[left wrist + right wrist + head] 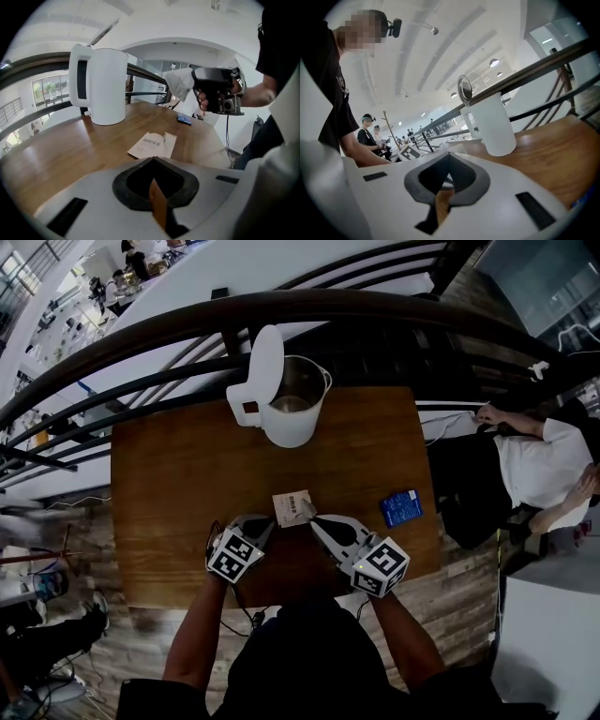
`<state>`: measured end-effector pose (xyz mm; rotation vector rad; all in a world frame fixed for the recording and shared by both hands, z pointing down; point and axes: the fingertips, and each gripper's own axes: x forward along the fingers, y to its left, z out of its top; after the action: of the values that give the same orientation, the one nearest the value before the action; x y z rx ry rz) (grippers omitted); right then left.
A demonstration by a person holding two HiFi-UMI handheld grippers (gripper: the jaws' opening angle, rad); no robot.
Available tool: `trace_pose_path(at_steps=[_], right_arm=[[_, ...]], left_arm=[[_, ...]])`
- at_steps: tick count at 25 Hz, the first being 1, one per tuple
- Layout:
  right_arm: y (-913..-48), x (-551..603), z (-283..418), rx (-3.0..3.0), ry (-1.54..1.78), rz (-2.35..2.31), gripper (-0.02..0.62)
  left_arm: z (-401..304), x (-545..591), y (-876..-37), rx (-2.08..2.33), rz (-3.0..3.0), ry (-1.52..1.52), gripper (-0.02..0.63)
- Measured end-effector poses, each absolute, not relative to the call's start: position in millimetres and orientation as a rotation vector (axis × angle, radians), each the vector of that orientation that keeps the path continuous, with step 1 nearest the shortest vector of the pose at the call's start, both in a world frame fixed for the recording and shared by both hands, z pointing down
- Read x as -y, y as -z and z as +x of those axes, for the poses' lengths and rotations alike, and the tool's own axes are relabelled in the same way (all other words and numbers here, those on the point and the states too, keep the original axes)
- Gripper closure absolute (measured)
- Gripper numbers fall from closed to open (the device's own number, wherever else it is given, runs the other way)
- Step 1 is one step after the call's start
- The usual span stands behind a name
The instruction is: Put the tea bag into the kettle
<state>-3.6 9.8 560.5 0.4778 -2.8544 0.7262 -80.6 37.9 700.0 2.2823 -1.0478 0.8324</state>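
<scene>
Presently, the left gripper is found with its jaws drawn to a narrow slit, and nothing is held between them. It is held above the near part of the wooden surface. The right gripper is likewise noted as narrow and empty. Its tip lies just beside the right edge of the tea bag.

The tea bag, a flat printed paper sachet, is observed lying on the surface between and just ahead of the two gripper tips. Contact with either tip cannot be confirmed.

Beyond it, toward the far edge, the white kettle is seen upright with its lid raised open. A blue packet is recorded to the right, well apart from the kettle. A dark railing is noted past the far edge, and a seated person in a white shirt beside the right end.
</scene>
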Motion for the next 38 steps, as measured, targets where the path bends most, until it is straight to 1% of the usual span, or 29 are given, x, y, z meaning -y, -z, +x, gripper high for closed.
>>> trace_pose_path(at_steps=[11, 21, 29, 38], right_arm=[[-474.9, 38.1, -3.4, 2.958, -0.429, 0.566, 0.583], [-418.7, 92.9, -19.2, 2.99, -0.236, 0.645, 0.583], [-402.9, 130.8, -41.1, 2.989, -0.194, 0.668, 0.583], [-422.5, 191.3, -76.2, 2.872, -0.169, 0.716, 0.583]], left_arm=[[-86.7, -29.0, -654.3, 1.144, 2.354, -0.762, 0.603], [-113.1, 13.8, -549.3, 1.407, 2.395, -0.612, 0.603], [-129.1, 56.0, -462.8, 1.581, 2.434, -0.514, 0.603], [-148.9, 92.4, -415.4, 1.726, 2.425, -0.447, 0.603]])
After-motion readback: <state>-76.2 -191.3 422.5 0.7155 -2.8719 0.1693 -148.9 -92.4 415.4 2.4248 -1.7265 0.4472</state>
